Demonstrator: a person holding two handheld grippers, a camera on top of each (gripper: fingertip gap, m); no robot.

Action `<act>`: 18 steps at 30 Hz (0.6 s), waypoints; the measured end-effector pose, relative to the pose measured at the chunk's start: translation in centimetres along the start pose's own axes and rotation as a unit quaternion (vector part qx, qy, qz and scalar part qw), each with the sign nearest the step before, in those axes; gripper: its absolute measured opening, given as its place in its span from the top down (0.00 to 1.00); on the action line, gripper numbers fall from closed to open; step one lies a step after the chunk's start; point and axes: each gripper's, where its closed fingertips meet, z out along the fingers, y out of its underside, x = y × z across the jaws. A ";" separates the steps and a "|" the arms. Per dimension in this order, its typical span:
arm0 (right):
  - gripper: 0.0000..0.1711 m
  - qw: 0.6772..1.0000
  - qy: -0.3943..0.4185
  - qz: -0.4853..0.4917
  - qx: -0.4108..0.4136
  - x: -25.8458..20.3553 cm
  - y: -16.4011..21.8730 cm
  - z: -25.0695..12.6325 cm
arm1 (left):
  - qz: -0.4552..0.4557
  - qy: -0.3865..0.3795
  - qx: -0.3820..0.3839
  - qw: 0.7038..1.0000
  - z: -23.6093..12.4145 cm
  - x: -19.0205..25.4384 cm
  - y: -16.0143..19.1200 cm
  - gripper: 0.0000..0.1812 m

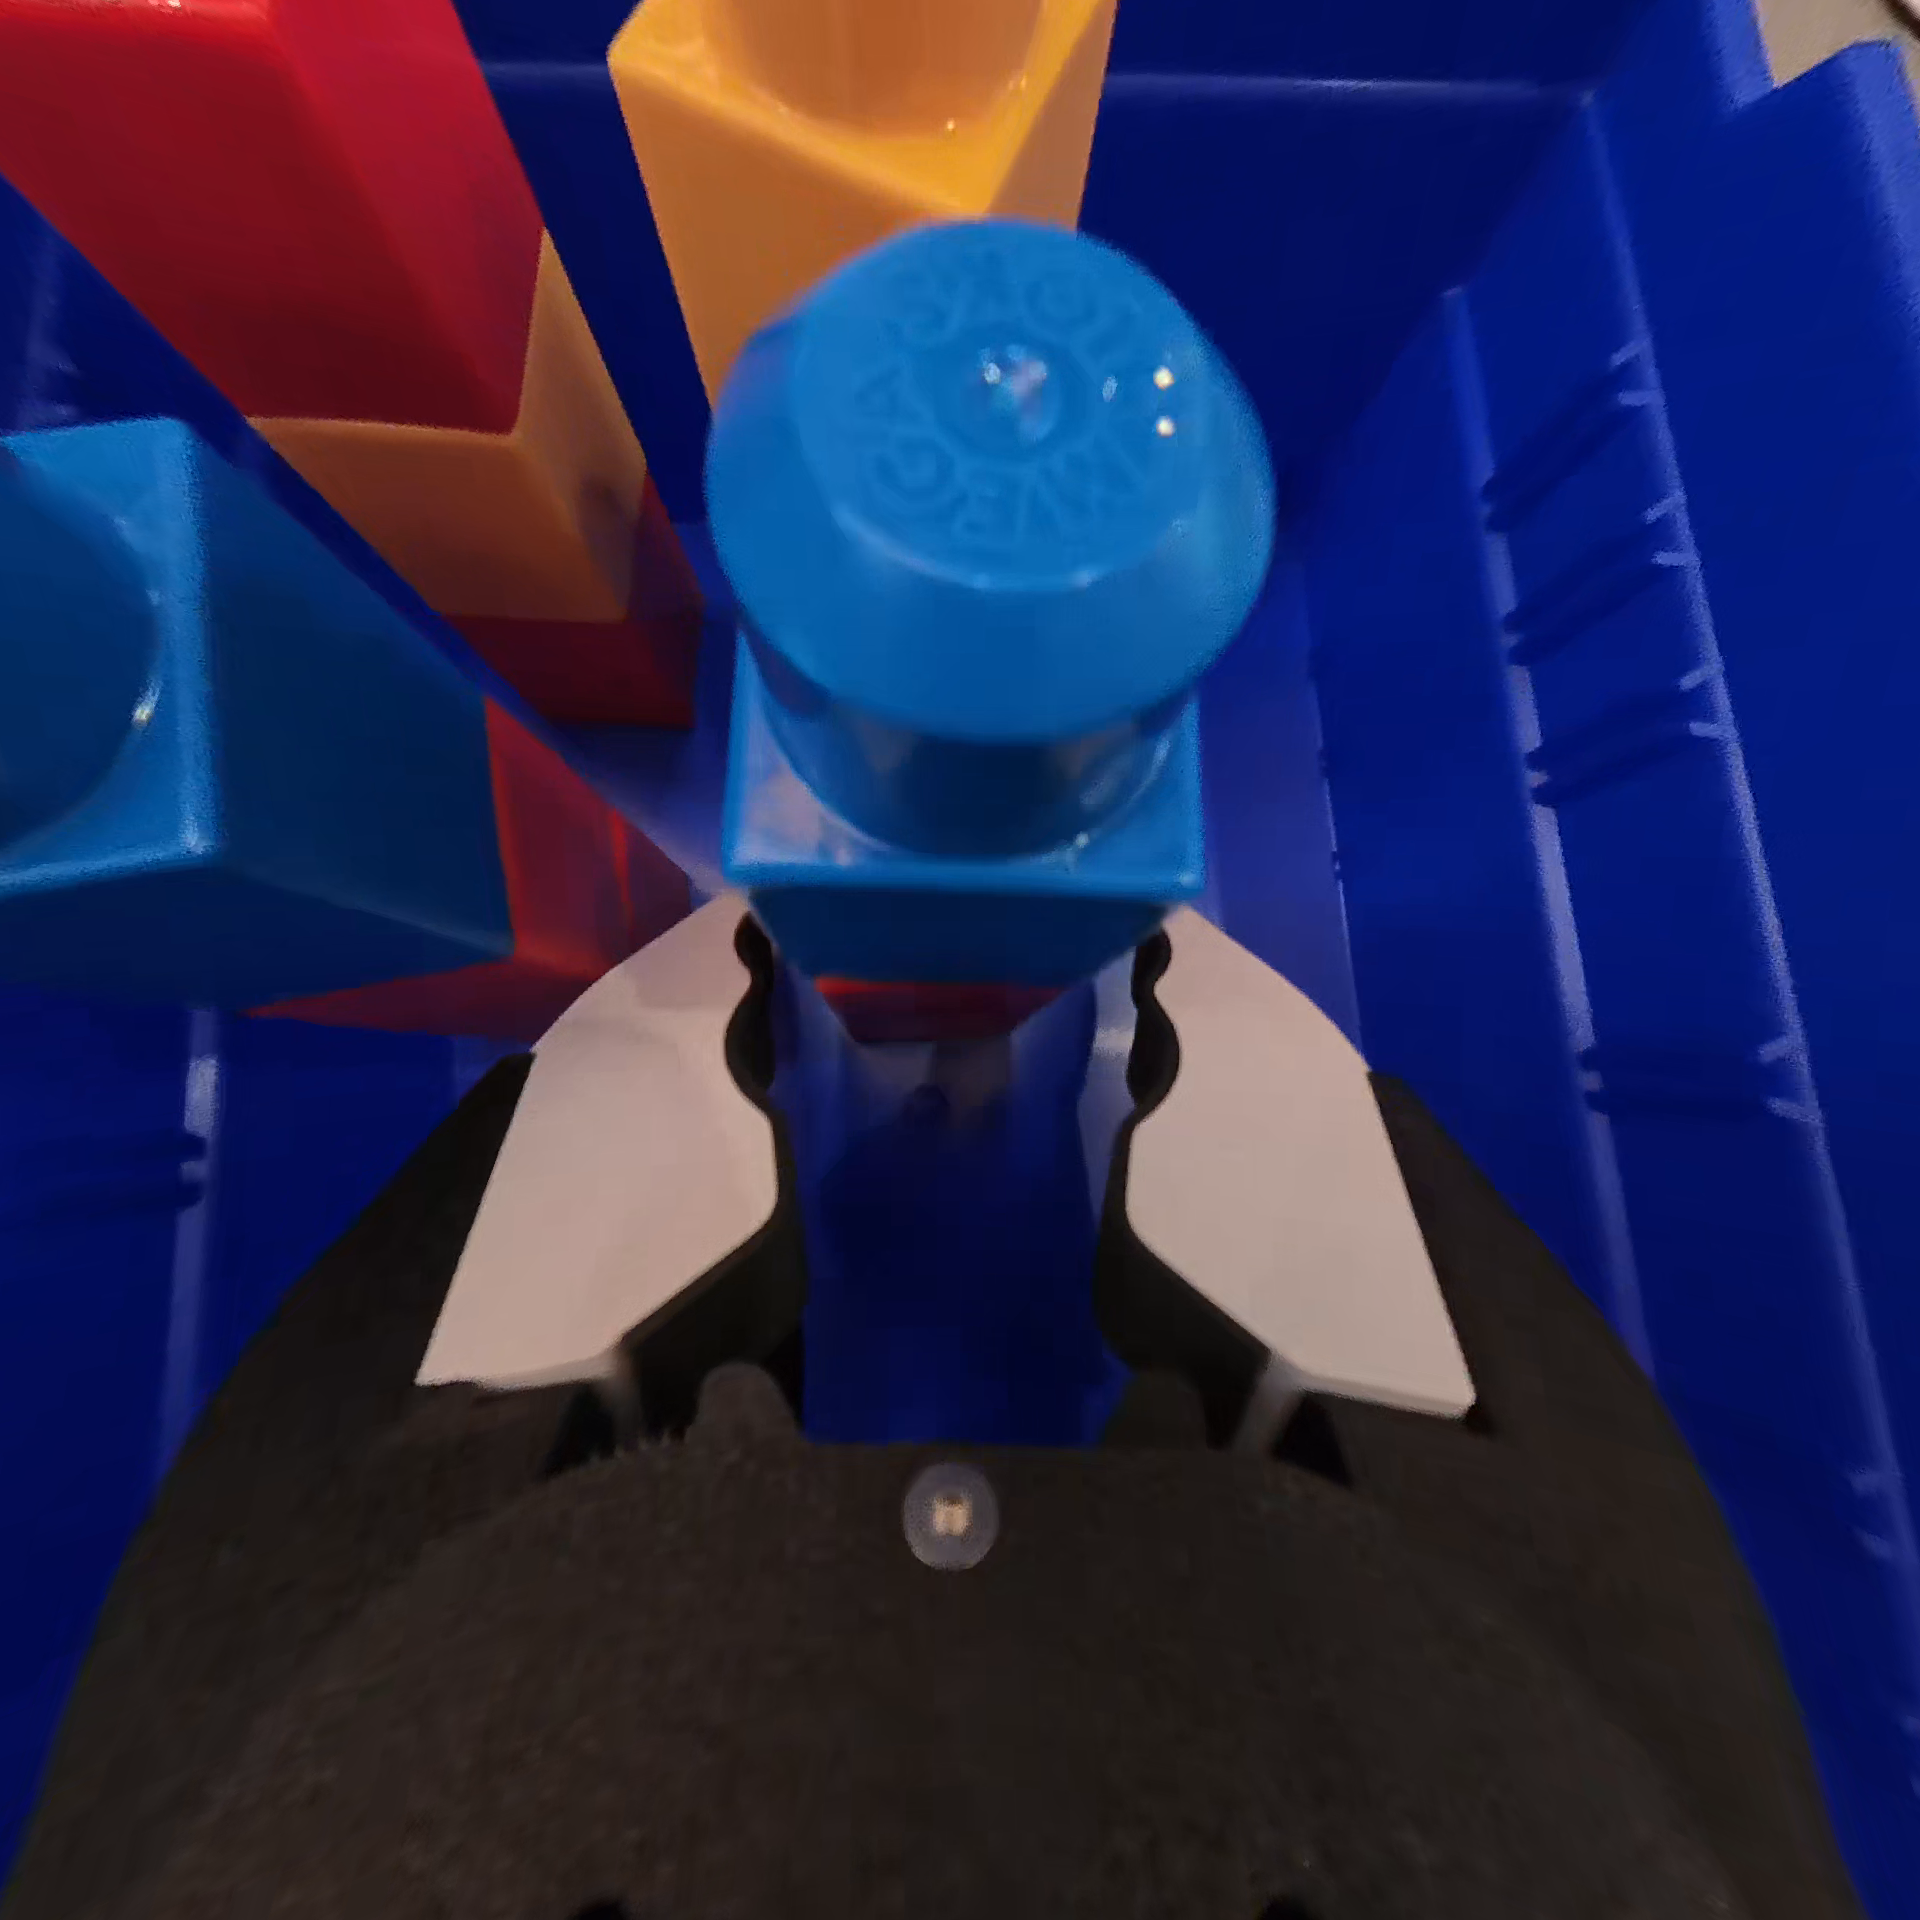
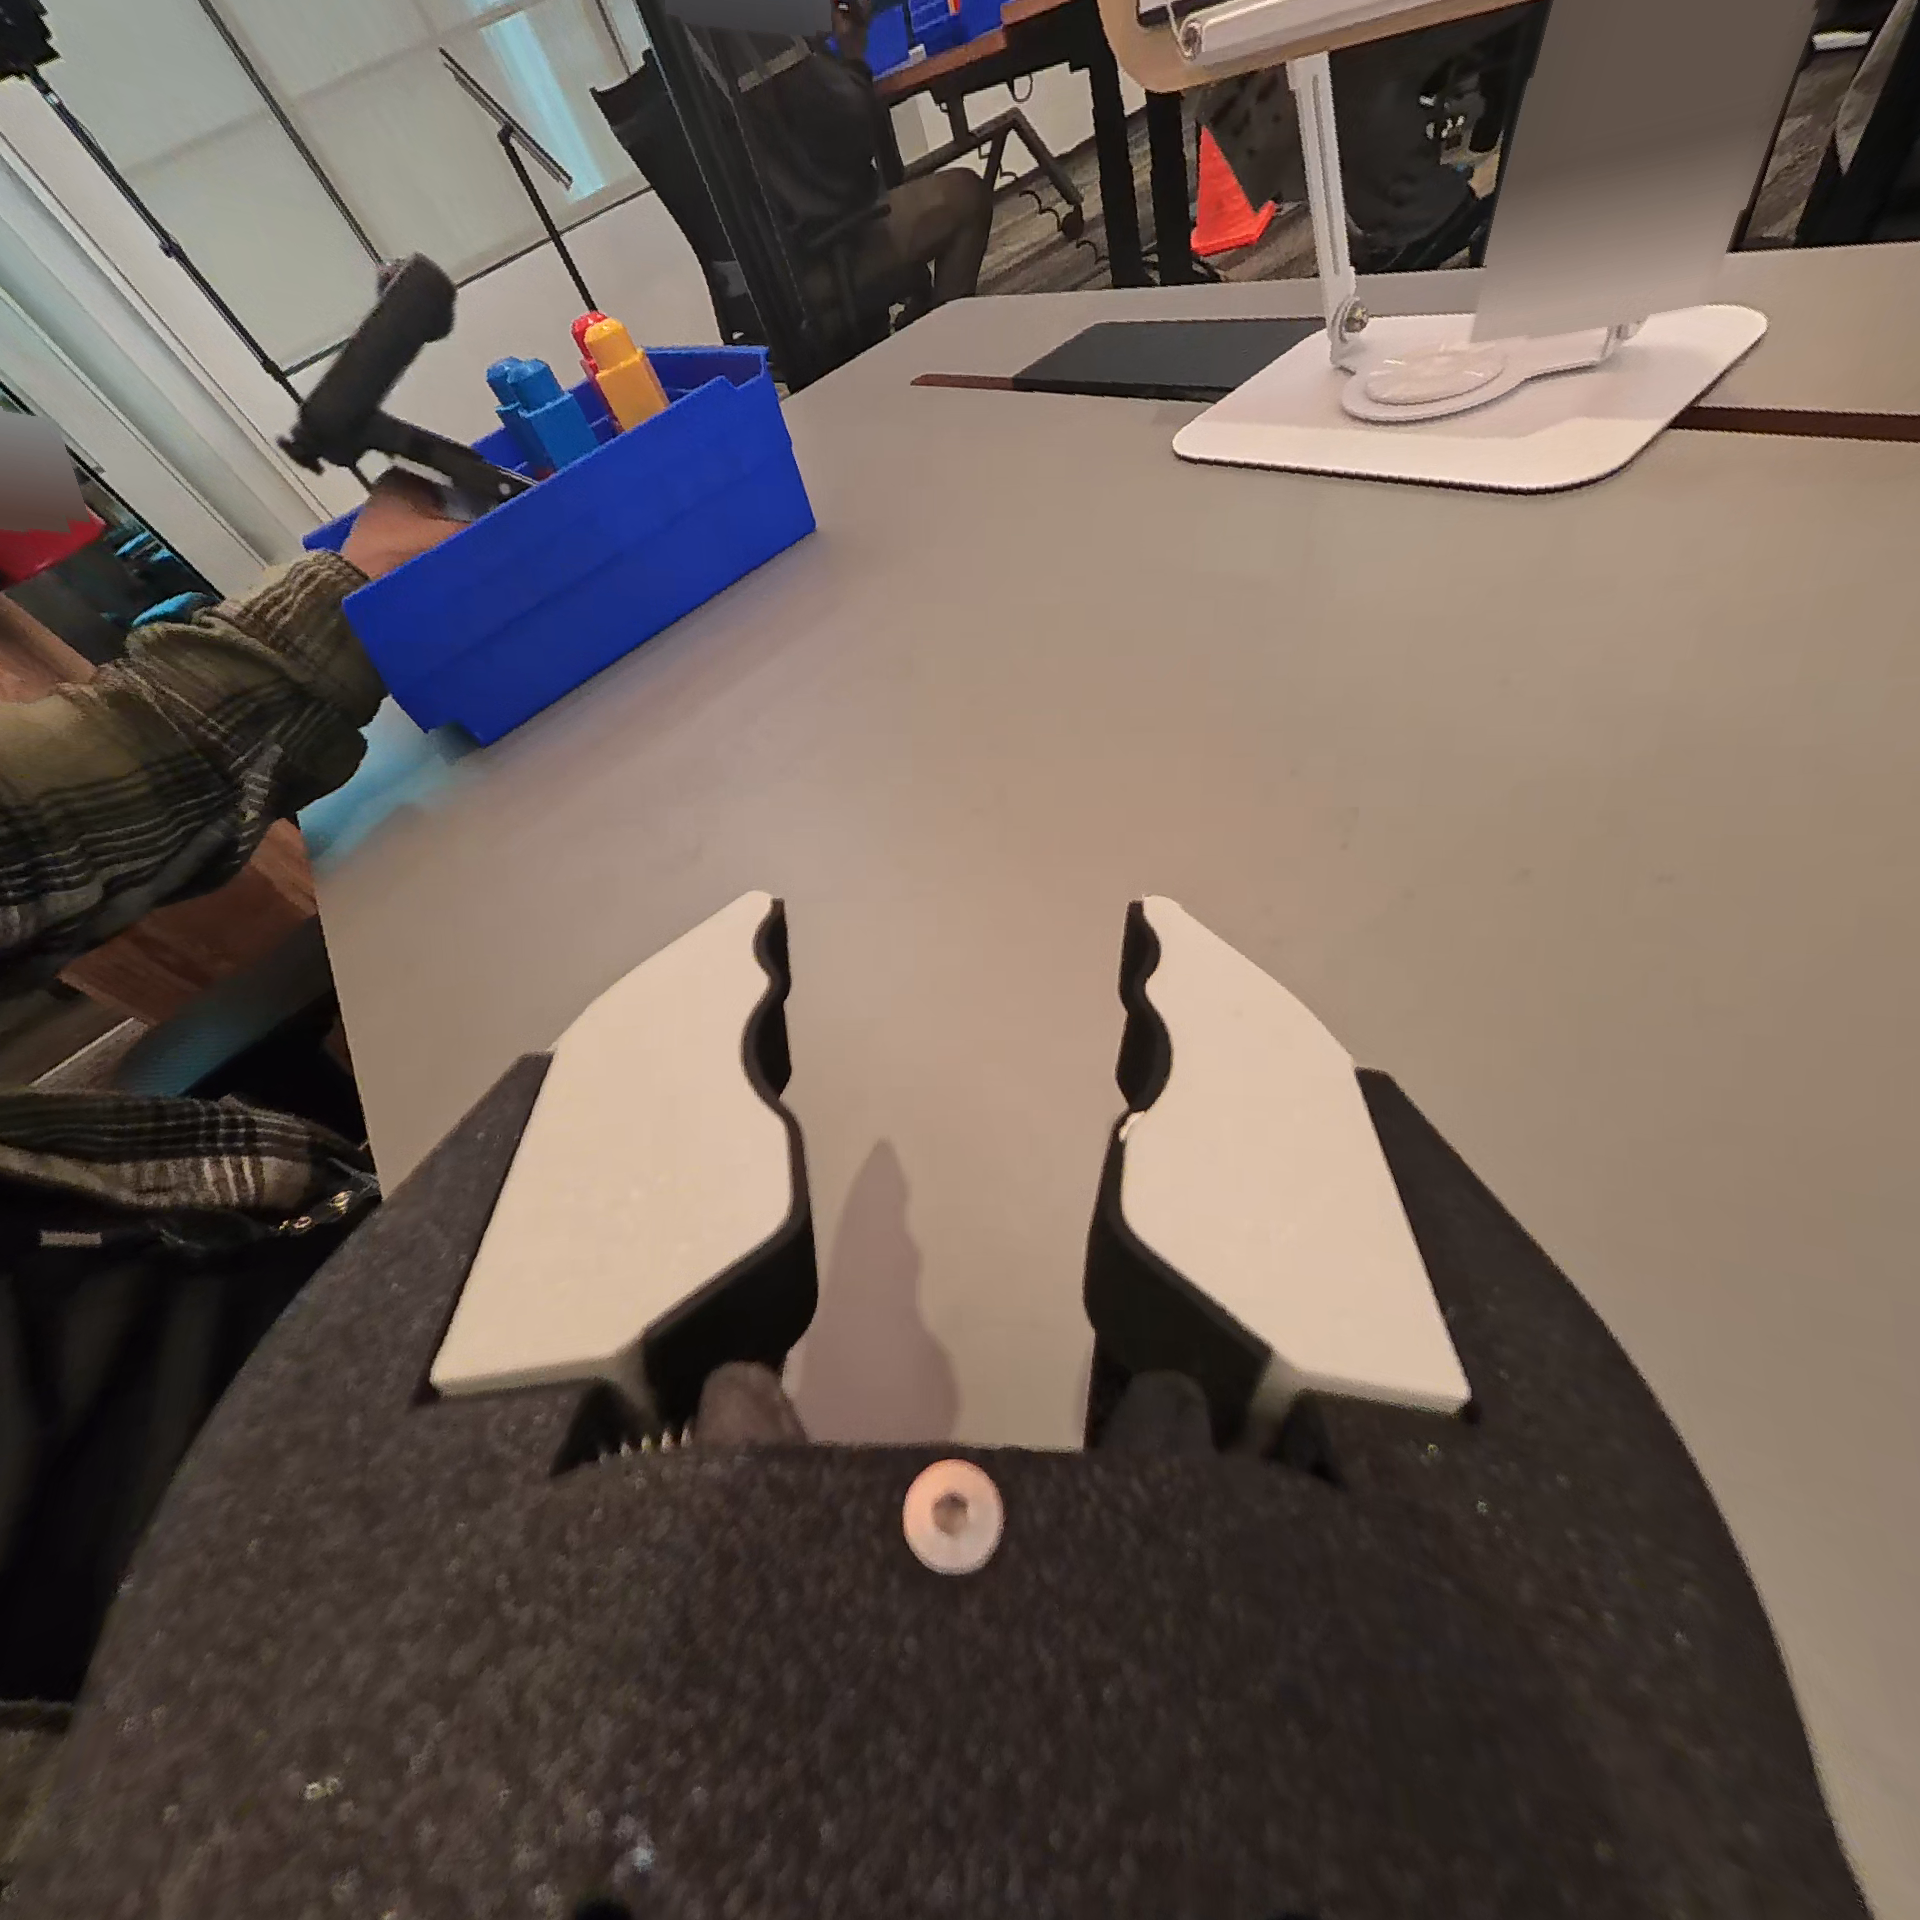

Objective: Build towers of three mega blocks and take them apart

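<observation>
I have the left hand-held gripper [image 1: 951, 961] inside the blue plastic bin [image 1: 1621, 727], jaws partly spread astride an upright light-blue single-stud mega block [image 1: 966, 665] dead ahead; contact unclear. Right hand-held gripper [image 2: 951, 935] hangs open, empty, over the grey desk [image 2: 1351, 779], well apart.

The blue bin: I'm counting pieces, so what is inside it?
Inside the blue bin stand stacked blocks: blue, red and yellow. The left gripper reaches in. The stacks' lower blocks are mostly covered.
</observation>
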 end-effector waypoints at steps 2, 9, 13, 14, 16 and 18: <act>0.64 1.000 0.000 0.000 -0.001 0.0 0.0 0.1 | 0.007 -0.004 -0.008 1.000 0.3 -0.2 0.0 0.66; 0.66 1.000 -0.002 -0.006 -0.003 -0.3 0.1 0.1 | 0.014 0.022 0.011 1.000 0.1 -0.1 -0.6 0.77; 0.66 1.000 -0.010 -0.008 0.000 -0.8 0.0 0.4 | 0.041 0.047 0.054 0.997 -3.7 0.6 -2.5 0.77; 0.65 1.000 -0.016 -0.007 -0.001 -1.1 0.1 0.5 | 0.052 0.060 0.062 0.995 -4.9 1.1 -3.0 0.78; 0.65 0.999 -0.032 -0.005 -0.001 -1.9 -0.1 0.9 | 0.080 0.081 0.076 0.991 -7.8 2.4 -4.3 0.78; 0.64 0.999 -0.053 -0.003 0.006 -3.0 -0.7 1.2 | 0.118 0.119 0.081 0.983 -10.8 4.9 -5.6 0.78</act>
